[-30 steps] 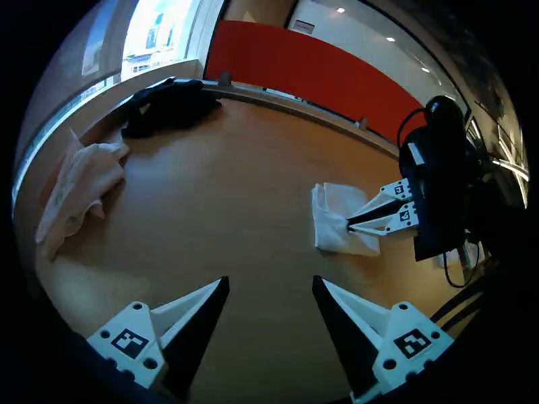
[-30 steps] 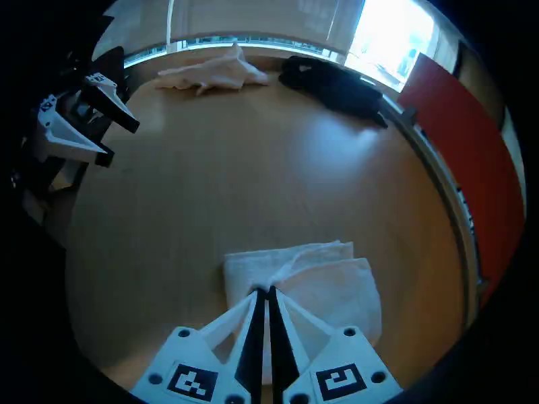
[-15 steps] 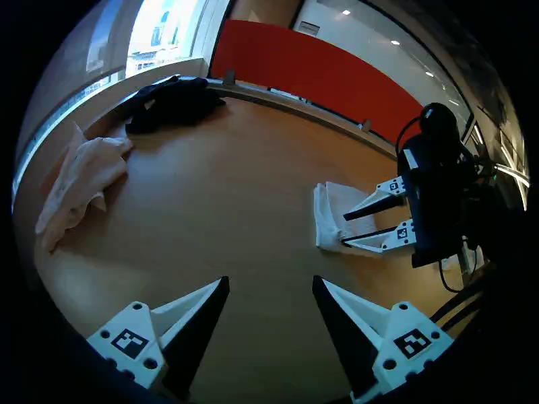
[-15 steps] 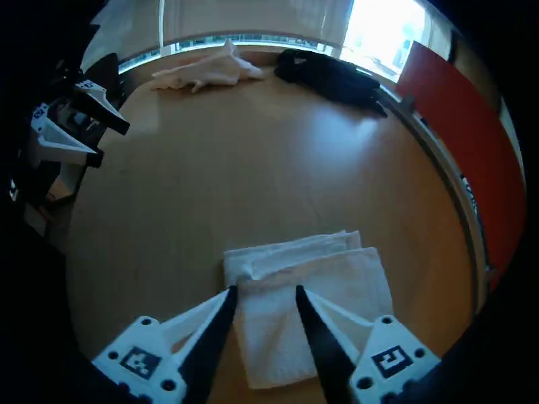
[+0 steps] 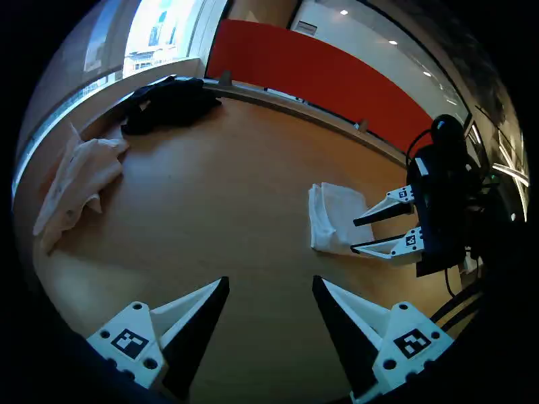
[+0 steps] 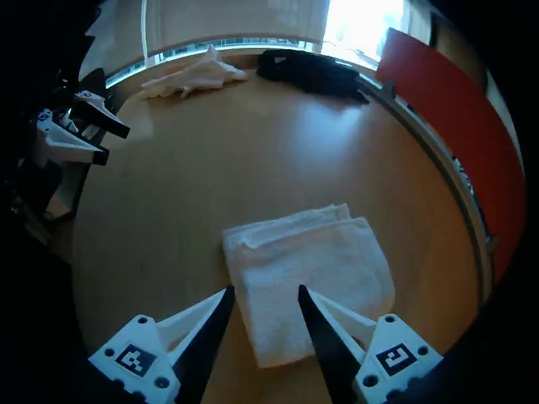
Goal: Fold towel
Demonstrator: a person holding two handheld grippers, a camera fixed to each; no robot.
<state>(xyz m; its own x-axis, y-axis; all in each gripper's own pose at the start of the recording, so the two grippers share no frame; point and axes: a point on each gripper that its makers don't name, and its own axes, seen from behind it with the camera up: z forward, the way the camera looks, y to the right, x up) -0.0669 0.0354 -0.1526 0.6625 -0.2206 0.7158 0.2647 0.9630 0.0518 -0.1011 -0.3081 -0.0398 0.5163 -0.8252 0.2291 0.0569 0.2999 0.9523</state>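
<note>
Towel: folded towel [image 6: 306,269] lay flat on the wooden table [image 6: 168,188], with its layered edges on the side away from the right gripper [image 6: 265,289].
Right gripper: fingers were spread and held nothing, tips just over the towel's near edge, towel dead ahead.
Left gripper: the left gripper [image 5: 269,279] was spread and empty too, well apart from the towel.
Nearer one: right, easily.
Guess: fold looked pretty much done tbh.

I see wooden table [image 5: 222,195], light brown, glossy. Black garment [image 5: 168,101] bunched at far edge, below bright window [image 5: 158,34]. Crumpled pale cloth [image 5: 77,182] lies near garment, not touching. Red panel [image 5: 316,74] runs behind table's far rim.
</note>
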